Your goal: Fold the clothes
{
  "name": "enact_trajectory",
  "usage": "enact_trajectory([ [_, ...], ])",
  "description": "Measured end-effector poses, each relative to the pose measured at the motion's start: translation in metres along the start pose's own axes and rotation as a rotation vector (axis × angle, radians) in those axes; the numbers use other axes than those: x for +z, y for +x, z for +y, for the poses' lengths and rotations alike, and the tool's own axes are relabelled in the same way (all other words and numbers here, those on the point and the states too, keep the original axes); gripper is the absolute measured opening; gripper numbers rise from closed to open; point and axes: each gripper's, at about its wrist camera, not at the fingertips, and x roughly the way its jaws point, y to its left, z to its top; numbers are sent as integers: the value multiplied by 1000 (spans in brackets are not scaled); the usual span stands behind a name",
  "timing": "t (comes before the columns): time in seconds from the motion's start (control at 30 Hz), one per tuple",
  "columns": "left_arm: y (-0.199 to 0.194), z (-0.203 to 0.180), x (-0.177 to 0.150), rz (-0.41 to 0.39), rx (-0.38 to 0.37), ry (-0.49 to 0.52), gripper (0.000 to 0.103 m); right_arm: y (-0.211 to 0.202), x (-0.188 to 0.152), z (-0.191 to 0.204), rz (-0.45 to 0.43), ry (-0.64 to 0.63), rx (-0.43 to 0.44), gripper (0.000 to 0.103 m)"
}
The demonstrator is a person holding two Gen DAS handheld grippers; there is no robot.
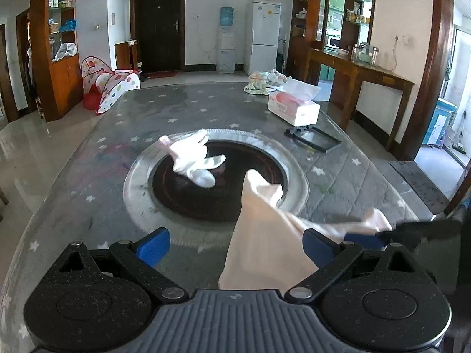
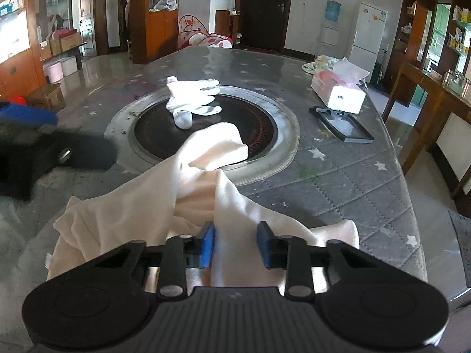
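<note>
Bunching a ridge of cream cloth (image 2: 206, 176) between its blue pads (image 2: 207, 245), the right gripper (image 2: 235, 244) has its jaws narrowed around the fabric, though whether they pinch it cannot be told. The left gripper (image 1: 235, 245) gapes wide, the cloth draping between its fingers unpinched, likely ready to take an edge. Beyond, white socks (image 2: 191, 100) lie on the table's dark inset (image 2: 259, 129), probably waiting their turn. The tissue box's (image 2: 338, 91) print is unreadable.
</note>
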Motion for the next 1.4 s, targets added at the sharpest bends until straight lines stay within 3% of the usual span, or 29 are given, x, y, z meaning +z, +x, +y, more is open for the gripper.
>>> enact_trajectory([
  [0.17,26,-15,16,37,-28,3,99,-2,-3,-5,-9,-6,-15,13],
  [0.33,58,-25,17,107,-8,31,92,-4,-4,-5,-18,-22,-15,12],
  [0.4,67,-25,16,136,-14,26,73,-4,-4,-4,-16,-27,-3,16],
  [0.43,71,-23,15,150,-24,17,70,-5,-5,-3,-18,-31,2,17],
  [0.57,79,-17,8,191,-74,-2,31,-3,-7,-1,-12,-35,9,17],
  [0.6,81,-15,6,199,-84,-6,20,-2,-7,-2,-12,-34,10,15],
  [0.67,80,-14,6,199,-95,-7,12,-6,-8,-2,-29,-48,-2,6],
  [1.07,29,7,6,116,-95,-28,8,-79,-11,-21,-203,-50,-135,2],
  [1.4,-45,18,-6,25,-133,-10,8,-162,-27,-33,-323,-30,-215,0],
])
